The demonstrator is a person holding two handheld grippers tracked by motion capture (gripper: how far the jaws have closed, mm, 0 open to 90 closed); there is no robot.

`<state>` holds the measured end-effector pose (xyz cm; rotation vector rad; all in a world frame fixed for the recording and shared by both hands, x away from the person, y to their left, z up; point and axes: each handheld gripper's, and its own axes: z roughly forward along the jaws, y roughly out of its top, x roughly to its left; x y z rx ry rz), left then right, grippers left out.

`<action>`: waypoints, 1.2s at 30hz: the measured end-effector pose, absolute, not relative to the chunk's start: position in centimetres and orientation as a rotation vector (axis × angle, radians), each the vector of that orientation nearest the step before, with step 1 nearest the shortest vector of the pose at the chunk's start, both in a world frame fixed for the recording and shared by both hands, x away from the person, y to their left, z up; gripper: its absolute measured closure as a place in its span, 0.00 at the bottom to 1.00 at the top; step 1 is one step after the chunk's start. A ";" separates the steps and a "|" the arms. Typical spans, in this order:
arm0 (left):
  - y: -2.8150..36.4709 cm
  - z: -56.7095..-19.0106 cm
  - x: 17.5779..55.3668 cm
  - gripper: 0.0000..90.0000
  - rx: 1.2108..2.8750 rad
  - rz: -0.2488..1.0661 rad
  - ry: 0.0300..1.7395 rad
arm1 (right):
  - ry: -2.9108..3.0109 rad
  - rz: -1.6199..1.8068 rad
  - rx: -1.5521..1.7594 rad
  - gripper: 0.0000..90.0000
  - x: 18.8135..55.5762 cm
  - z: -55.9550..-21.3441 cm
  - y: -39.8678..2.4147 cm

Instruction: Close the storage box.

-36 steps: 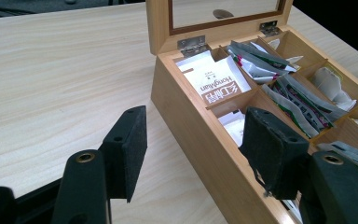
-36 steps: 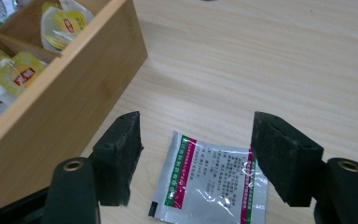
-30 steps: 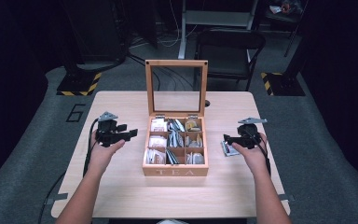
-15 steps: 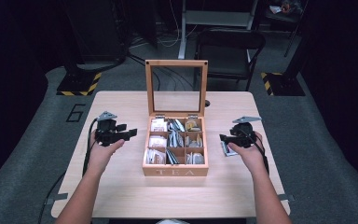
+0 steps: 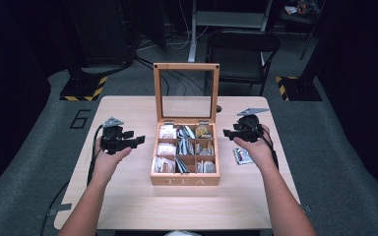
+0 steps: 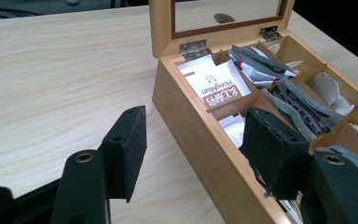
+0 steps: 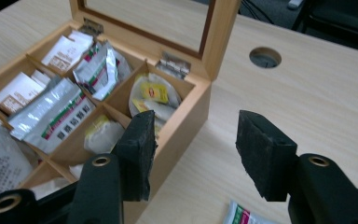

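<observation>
Left of centre in the high view, the left gripper (image 5: 139,141) hovers beside the tea box (image 5: 185,180), jaws spread and empty. Mid-frame, the box stands with its glass lid (image 5: 186,92) upright (packets fill the compartments). On the right, the right gripper (image 5: 229,132) has just been closing, nothing between its parted jaws; a tea packet (image 5: 242,156) lies on the table (image 5: 128,201) just under that hand.

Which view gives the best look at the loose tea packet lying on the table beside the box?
The high view: the whole tea packet lies flat right of the tea box. The right gripper view catches just its corner at the bottom edge.
</observation>
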<state>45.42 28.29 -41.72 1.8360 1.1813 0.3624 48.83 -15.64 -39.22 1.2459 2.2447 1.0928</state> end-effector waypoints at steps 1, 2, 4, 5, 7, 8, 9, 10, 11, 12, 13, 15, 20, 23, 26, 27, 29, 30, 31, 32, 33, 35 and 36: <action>28.3 -41.7 45.4 0.44 1.839 0.361 1.179 | 2.243 1.100 1.244 0.52 49.0 -38.9 -15.5; 28.2 -41.8 45.4 0.44 1.835 0.358 1.184 | 2.244 1.103 1.238 0.52 49.1 -38.7 -15.4; 28.2 -41.8 45.4 0.44 1.840 0.355 1.184 | 2.238 1.099 1.233 0.52 49.5 -38.2 -15.2; 28.2 -41.8 45.4 0.45 1.841 0.353 1.184 | 2.232 1.101 1.228 0.52 49.7 -38.0 -15.1; 28.2 -41.8 45.4 0.45 1.840 0.354 1.183 | 2.234 1.116 1.229 0.54 50.1 -37.6 -15.1; 28.2 -41.8 45.4 0.45 1.839 0.354 1.183 | 2.234 1.117 1.226 0.54 50.3 -37.4 -15.0; 28.2 -41.8 45.4 0.45 1.841 0.352 1.183 | 2.229 1.120 1.236 0.54 50.4 -37.3 -15.0; 28.1 -41.8 45.4 0.45 1.841 0.354 1.183 | 2.229 1.123 1.226 0.55 50.6 -37.2 -15.0; 28.2 -41.8 45.4 0.45 1.845 0.353 1.179 | 2.227 1.123 1.220 0.55 50.8 -37.1 -15.0; 28.2 -41.8 45.4 0.45 1.848 0.352 1.177 | 2.223 1.127 1.216 0.55 51.1 -37.0 -15.0; 28.2 -41.8 45.4 0.45 1.850 0.352 1.175 | 2.218 1.137 1.217 0.55 51.3 -37.0 -14.9; 28.1 -41.8 45.4 0.45 1.850 0.351 1.176 | 2.207 1.150 1.219 0.55 51.6 -36.9 -14.8; 28.2 -41.9 45.5 0.45 1.855 0.354 1.175 | 2.202 1.112 1.230 0.57 52.8 -36.9 -14.3; 28.3 -41.8 45.6 0.45 1.860 0.358 1.168 | 2.209 1.119 1.214 0.59 53.5 -37.2 -14.0; 28.2 -41.9 45.5 0.46 1.852 0.349 1.182 | 2.216 1.112 1.191 0.59 54.1 -37.5 -13.6; 28.2 -42.0 45.6 0.46 1.858 0.347 1.178 | 2.218 1.110 1.183 0.59 54.4 -37.7 -13.5; 28.1 -42.1 45.7 0.46 1.855 0.343 1.185 | 2.226 1.101 1.170 0.60 54.9 -38.0 -13.2; 28.1 -42.1 45.7 0.46 1.851 0.345 1.186 | 2.220 1.106 1.173 0.60 55.1 -38.1 -13.1; 28.1 -42.1 45.7 0.47 1.853 0.347 1.186 | 2.220 1.109 1.174 0.61 55.4 -38.3 -13.0; 28.1 -42.1 45.7 0.47 1.852 0.345 1.185 | 2.217 1.110 1.182 0.61 55.5 -38.4 -12.9; 28.2 -42.1 45.7 0.47 1.859 0.343 1.185 | 2.221 1.106 1.179 0.61 55.6 -38.6 -12.8; 28.2 -42.2 45.7 0.47 1.853 0.339 1.189 | 2.232 1.097 1.172 0.62 55.9 -38.8 -12.6; 28.3 -42.2 45.7 0.47 1.850 0.338 1.189 | 2.233 1.095 1.169 0.62 56.0 -38.9 -12.5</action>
